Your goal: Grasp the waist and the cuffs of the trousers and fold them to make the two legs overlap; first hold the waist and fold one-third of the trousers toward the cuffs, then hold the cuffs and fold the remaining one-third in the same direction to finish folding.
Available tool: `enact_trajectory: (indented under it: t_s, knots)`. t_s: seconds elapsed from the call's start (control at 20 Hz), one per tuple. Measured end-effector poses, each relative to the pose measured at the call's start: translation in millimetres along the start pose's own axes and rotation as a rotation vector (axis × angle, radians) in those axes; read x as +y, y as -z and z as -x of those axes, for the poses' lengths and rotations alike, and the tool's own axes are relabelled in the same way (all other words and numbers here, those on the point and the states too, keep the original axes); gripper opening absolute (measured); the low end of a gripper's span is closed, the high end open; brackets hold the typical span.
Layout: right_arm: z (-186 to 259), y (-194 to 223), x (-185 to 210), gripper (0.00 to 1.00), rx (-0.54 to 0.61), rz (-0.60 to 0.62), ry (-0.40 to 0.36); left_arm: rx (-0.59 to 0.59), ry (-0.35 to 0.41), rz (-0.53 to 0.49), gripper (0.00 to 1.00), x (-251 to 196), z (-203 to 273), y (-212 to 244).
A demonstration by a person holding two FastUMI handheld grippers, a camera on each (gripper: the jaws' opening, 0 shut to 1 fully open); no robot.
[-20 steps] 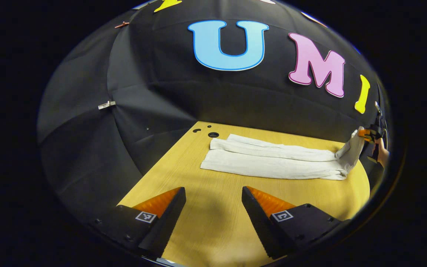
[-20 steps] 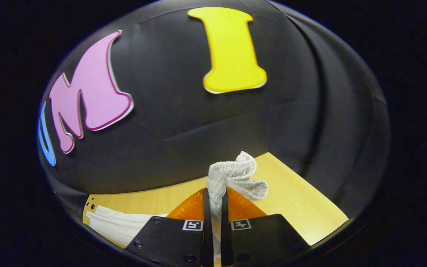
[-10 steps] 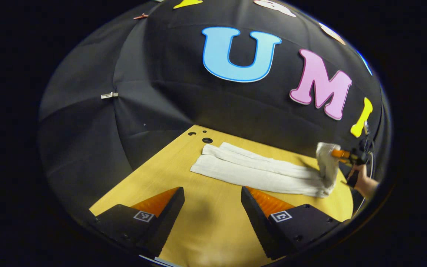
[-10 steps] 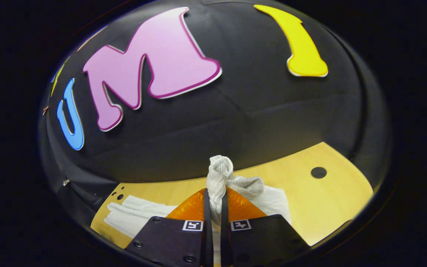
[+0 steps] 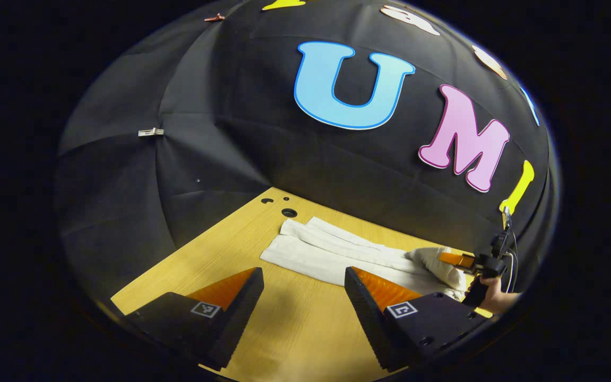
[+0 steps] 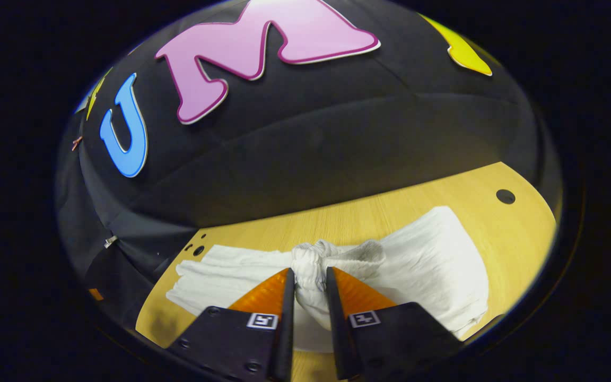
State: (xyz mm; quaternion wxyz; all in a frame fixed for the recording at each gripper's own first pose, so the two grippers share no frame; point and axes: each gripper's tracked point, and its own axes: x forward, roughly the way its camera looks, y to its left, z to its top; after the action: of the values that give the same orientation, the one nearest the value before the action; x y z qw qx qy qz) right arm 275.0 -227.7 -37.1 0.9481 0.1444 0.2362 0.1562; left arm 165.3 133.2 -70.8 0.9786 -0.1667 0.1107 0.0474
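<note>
White trousers (image 5: 332,253) lie lengthwise on the wooden table (image 5: 215,260), legs stacked, cuffs at the far left end. The waist third (image 6: 433,254) is folded over onto the legs. My right gripper (image 6: 308,271) rests low over that fold, its jaws partly open. The bunched elastic waistband (image 6: 311,255) still lies between them. In the left gripper view the right gripper (image 5: 451,258) shows at the right, held by a hand (image 5: 496,300). My left gripper (image 5: 303,271) hovers open above bare table in front of the trousers, holding nothing.
Black cloth walls close in behind and to the left of the table. Small round holes (image 5: 288,212) are in the tabletop near the cuffs, and another hole (image 6: 505,196) is beyond the folded waist. A metal clip (image 5: 150,131) hangs on the wall.
The right gripper carried the waist up and over toward the cuffs, lowered it onto the legs, and its jaws parted. The left gripper stayed open and drifted slightly.
</note>
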Motion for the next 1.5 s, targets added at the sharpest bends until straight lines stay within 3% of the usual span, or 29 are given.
enact_trajectory:
  t_s: [0.05,0.2,0.3,0.35,0.45,0.85,1.1,1.3,1.5]
  knots:
    - [3.7,-8.1,-2.6,0.34,0.012,0.004,-0.010,-0.002,0.006,0.014,0.98,-1.9,-10.9,-4.6]
    - [36.6,-38.6,-18.9,0.98,0.036,-0.007,-0.007,0.000,0.027,0.046,0.95,-8.7,-39.8,-13.8]
    - [74.8,-70.6,-38.8,0.98,0.013,-0.014,0.023,-0.002,0.041,0.037,0.98,-8.9,-61.2,-20.1]
    - [70.1,-38.6,-17.9,0.98,-0.004,-0.017,0.040,0.002,0.046,0.030,0.98,-7.3,-73.6,-22.3]
    - [91.2,-39.9,-25.8,0.98,-0.034,-0.005,0.075,0.016,0.040,0.008,0.98,1.3,-104.2,-23.5]
    - [226.1,-71.4,-105.0,0.98,-0.133,0.040,0.272,0.135,0.017,-0.075,0.98,24.5,-219.3,11.6]
    - [297.4,-72.0,-143.4,0.98,-0.158,-0.010,0.384,0.227,-0.060,-0.114,0.98,38.8,-255.0,46.0]
    - [341.7,-67.0,-169.6,0.98,-0.197,0.001,0.505,0.286,-0.122,-0.251,0.98,42.0,-270.8,69.4]
    - [363.8,-53.0,-166.2,0.98,-0.174,-0.007,0.515,0.259,-0.125,-0.240,1.00,38.9,-277.2,70.6]
